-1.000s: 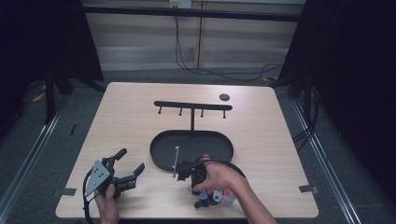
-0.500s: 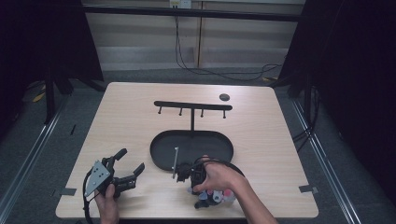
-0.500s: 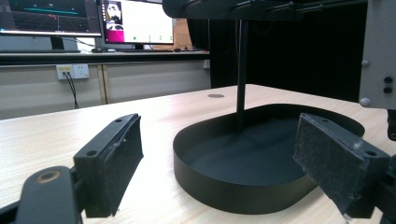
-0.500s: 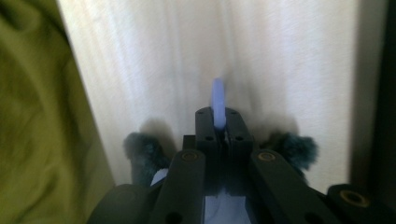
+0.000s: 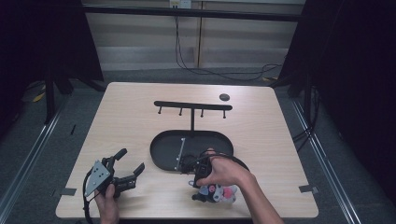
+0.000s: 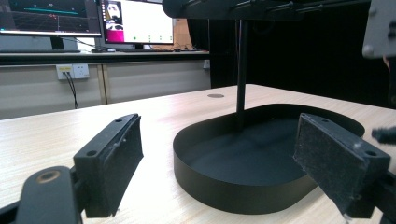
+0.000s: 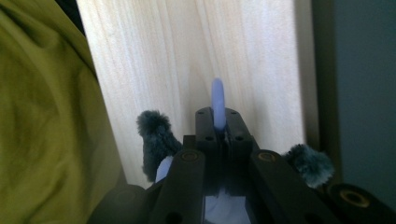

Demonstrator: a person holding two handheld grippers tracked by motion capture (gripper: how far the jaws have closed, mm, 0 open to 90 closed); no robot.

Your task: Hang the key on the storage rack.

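A small soft toy in pink, white and grey hangs or lies near the table's front edge. Its pale blue loop is pinched between the jaws of my right gripper, which is shut on it. Dark grey fluffy tufts stick out on both sides of the jaws. In the high view my right gripper points down and toward the person under the hand. My left gripper rests at the front left, open and empty, and faces the black oval tray between its fingers.
The oval tray carries a T-shaped hanger stand with several pegs; its pole rises from the tray. A small dark disc lies at the back right. A yellow-green garment is close to my right gripper.
My right hand has risen a little with the toy's loop in the jaws. The left gripper has stayed put.
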